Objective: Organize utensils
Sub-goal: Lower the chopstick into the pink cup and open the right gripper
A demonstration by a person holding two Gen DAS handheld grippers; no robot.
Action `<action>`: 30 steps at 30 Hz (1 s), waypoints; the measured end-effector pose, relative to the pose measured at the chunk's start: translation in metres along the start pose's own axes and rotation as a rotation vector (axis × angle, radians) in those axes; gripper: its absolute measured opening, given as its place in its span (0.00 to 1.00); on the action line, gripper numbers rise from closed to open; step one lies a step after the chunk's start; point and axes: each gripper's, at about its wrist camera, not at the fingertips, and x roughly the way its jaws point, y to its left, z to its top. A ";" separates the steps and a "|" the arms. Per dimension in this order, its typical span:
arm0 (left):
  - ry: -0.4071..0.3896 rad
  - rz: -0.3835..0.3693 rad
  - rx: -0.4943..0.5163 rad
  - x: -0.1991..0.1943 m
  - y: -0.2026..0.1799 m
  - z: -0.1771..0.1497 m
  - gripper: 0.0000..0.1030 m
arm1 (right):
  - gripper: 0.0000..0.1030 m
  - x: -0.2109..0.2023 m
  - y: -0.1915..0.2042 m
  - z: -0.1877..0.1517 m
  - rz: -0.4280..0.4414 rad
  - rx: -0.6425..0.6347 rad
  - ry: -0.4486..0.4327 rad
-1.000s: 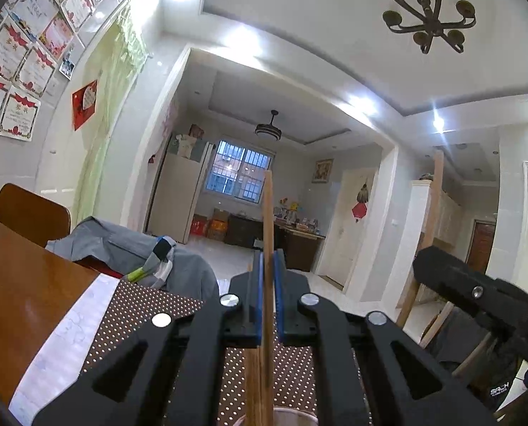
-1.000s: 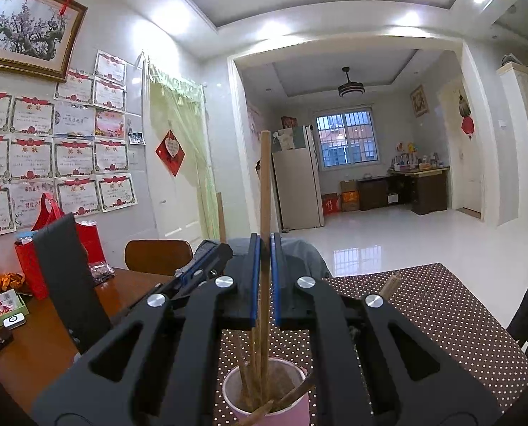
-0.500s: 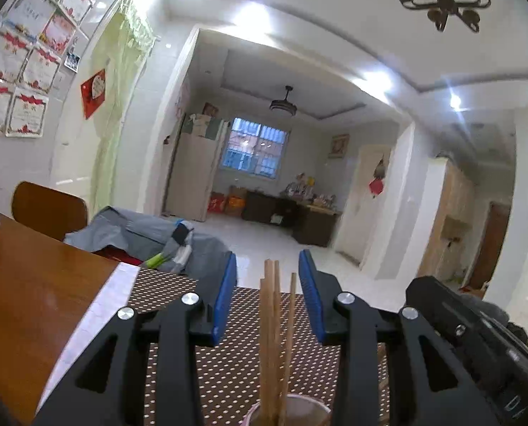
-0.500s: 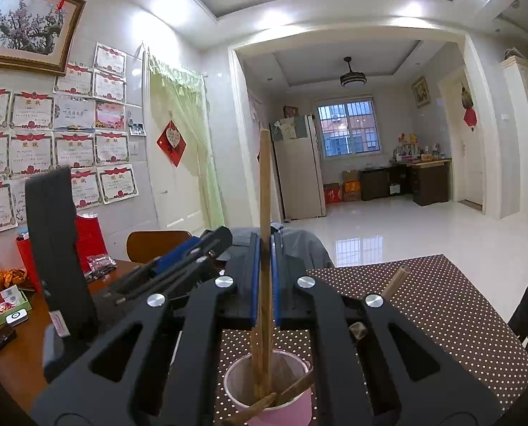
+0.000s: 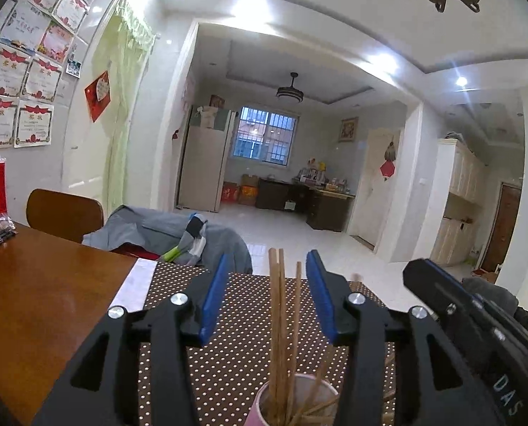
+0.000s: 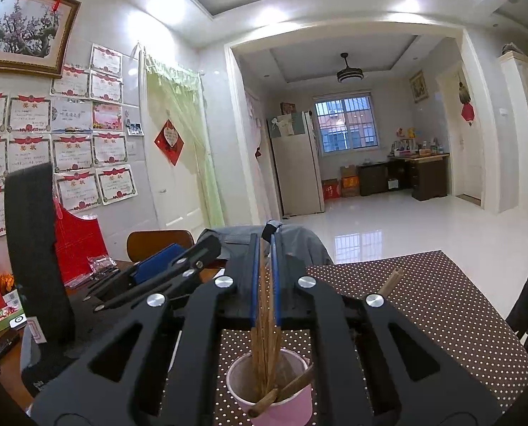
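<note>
Now your left tool stands partly open, and its jaws have just been opening. The blue pads touch nothing. A bunch of chopsticks stands upright between them, free, with a gap on both sides.

Your right tool is squeezed almost all the way closed. Its blue pads press on a few brown chopsticks and hold them upright, with their lower ends down inside the pink cup. You can see the same tool as a black shape at the right edge of the left view.

The pink cup sits on the dotted brown mat, which lies on the brown wooden desk. The cup stands just below both tools. More chopsticks lean at a slant inside it, and one thick stick rests across the near rim. Another stick pokes up behind the right tool, over the mat.
</note>
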 end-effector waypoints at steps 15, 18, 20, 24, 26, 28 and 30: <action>-0.026 0.031 0.041 -0.064 -0.005 0.012 0.49 | 0.31 -0.037 0.014 0.004 -0.023 -0.023 -0.036; -0.033 0.026 0.036 -0.079 -0.008 0.012 0.50 | 0.44 -0.054 0.015 0.007 -0.045 -0.031 -0.061; -0.026 0.019 0.033 -0.088 -0.009 0.011 0.50 | 0.44 -0.065 0.016 0.009 -0.053 -0.034 -0.063; -0.006 0.024 0.047 -0.104 -0.011 0.005 0.51 | 0.45 -0.086 0.018 0.009 -0.074 -0.050 -0.068; 0.027 0.030 0.045 -0.110 -0.009 0.001 0.54 | 0.46 -0.094 0.021 0.008 -0.084 -0.064 -0.065; 0.068 0.041 0.042 -0.114 -0.008 -0.006 0.55 | 0.48 -0.103 0.022 0.004 -0.100 -0.080 -0.059; 0.106 0.043 0.041 -0.116 -0.007 -0.013 0.55 | 0.48 -0.110 0.019 -0.003 -0.108 -0.080 -0.037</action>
